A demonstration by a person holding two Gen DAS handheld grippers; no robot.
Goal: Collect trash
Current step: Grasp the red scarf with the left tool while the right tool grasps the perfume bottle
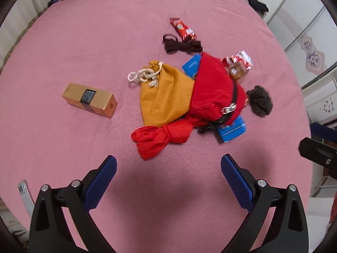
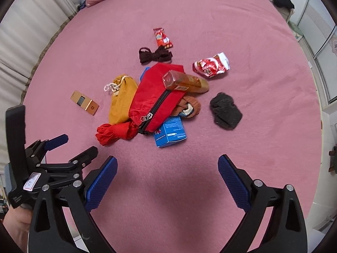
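Right gripper [image 2: 166, 181] gapes; only its view shows brown sock [image 2: 190, 105].

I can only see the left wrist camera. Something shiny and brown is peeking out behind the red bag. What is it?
Observer: In the right wrist view it is a long amber bottle with a red cap. It is lying on its side on top of the red zip pouch.
Operator: Is anything else hiding there?
Observer: Yes. A brown knitted thing is poking out from under the pouch, just above the blue box.
Operator: Is my other gripper holding something?
Observer: No. The right gripper is wide open and empty, above the pink bedspread.
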